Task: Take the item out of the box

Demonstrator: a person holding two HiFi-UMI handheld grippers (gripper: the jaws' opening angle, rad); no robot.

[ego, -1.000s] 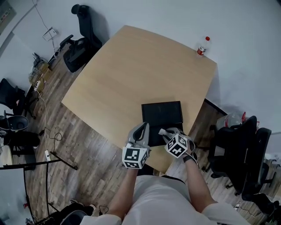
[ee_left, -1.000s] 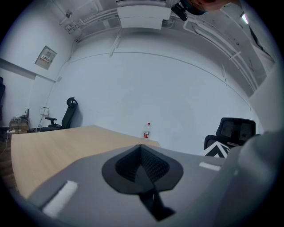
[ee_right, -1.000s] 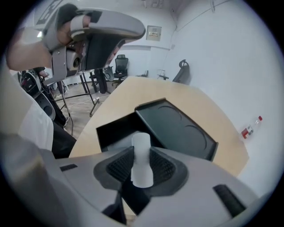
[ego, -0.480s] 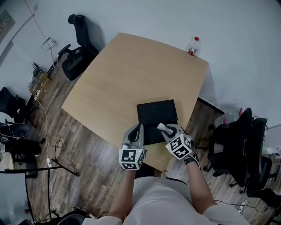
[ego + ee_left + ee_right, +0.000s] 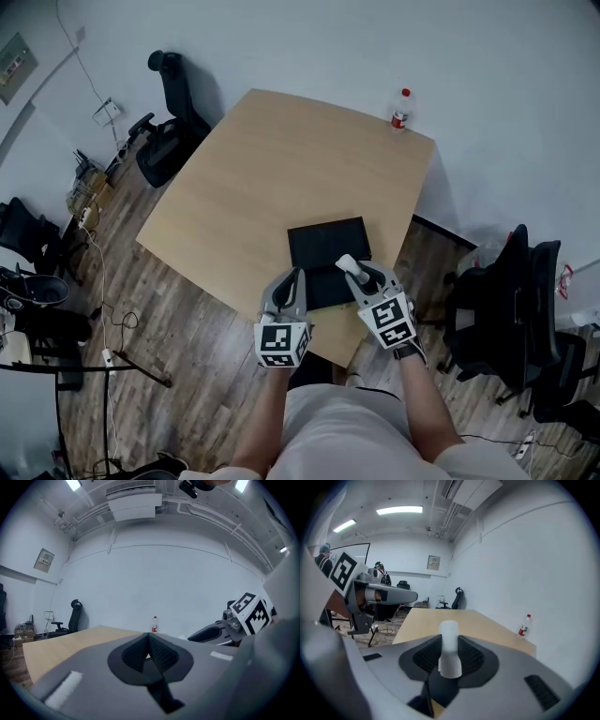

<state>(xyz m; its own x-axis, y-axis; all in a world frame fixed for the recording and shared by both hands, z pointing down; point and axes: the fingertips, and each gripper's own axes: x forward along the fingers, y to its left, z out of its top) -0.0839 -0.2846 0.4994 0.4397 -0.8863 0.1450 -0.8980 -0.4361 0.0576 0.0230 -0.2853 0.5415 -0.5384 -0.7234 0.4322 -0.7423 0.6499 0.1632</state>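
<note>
– So, which step is in hand?

– The taking-out itself, I'd say, and it looks nearly done. The right hand-held gripper (image 5: 354, 273) is clamped on a small white cylinder (image 5: 450, 649). The cylinder stands upright between the ribbed pads, its top poking above them. In the head view it sits at lower centre of the frame, over the near edge of the black box (image 5: 323, 246) and apparently clear of it.

– And the other one?

– The left hand-held gripper (image 5: 298, 275) is at the box's near left corner. Its jaws are drawn narrow, almost together, and there is nothing between them. I can't tell whether it touches the box.

– What is in the box now?

– Hard to say. It is a flat dark rectangle lying near the lower edge of the tabletop (image 5: 272, 169), and the inside reads as plain black. I can't make out a lid, a lining or a second item.

– Any other container?

– A bottle with a red label (image 5: 400, 110) at the far corner of the tabletop, upper right of centre, well apart from the work. Its contents are too small to judge.

– What does the next move call for?

– Probably carrying the cylinder sideways to bare wood beside the box and setting it down on its flat end before letting go. It is narrow and could tip.
</note>
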